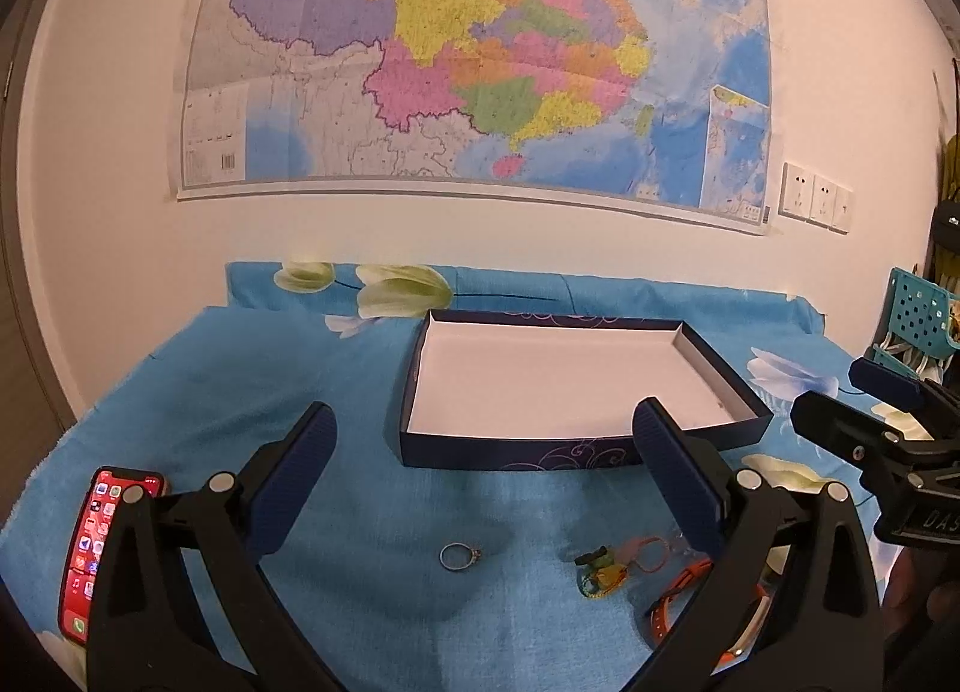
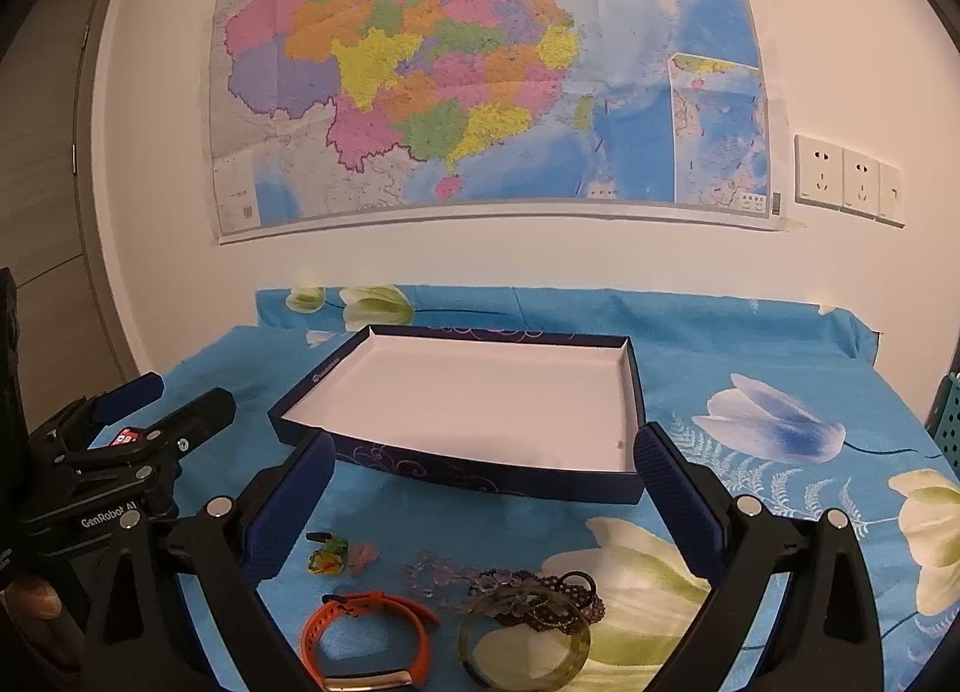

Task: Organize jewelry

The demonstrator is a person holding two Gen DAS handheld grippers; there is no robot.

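A shallow dark blue box (image 1: pixel 516 455) (image 2: pixel 480 479) with a bare white inside lies on the blue flowered cloth. My left gripper (image 1: pixel 486 434) is open and empty above a silver ring (image 1: pixel 459 557). Beside the ring lie a small green-yellow trinket (image 1: pixel 600 569) (image 2: pixel 327 560), a pink ring piece (image 1: pixel 648 553) and an orange wristband (image 1: pixel 672 602) (image 2: pixel 366 641). My right gripper (image 2: pixel 483 455) is open and empty above the wristband, a green bangle (image 2: pixel 525 647), a clear bead bracelet (image 2: pixel 435 572) and a dark bead bracelet (image 2: pixel 558 596).
A red phone (image 1: pixel 90 548) lies at the cloth's left edge. A teal perforated basket (image 1: pixel 915 314) stands at the right. A wall with a map and sockets (image 2: pixel 846 182) is behind the table. The other gripper shows at each view's side (image 1: pixel 888 434) (image 2: pixel 120 440).
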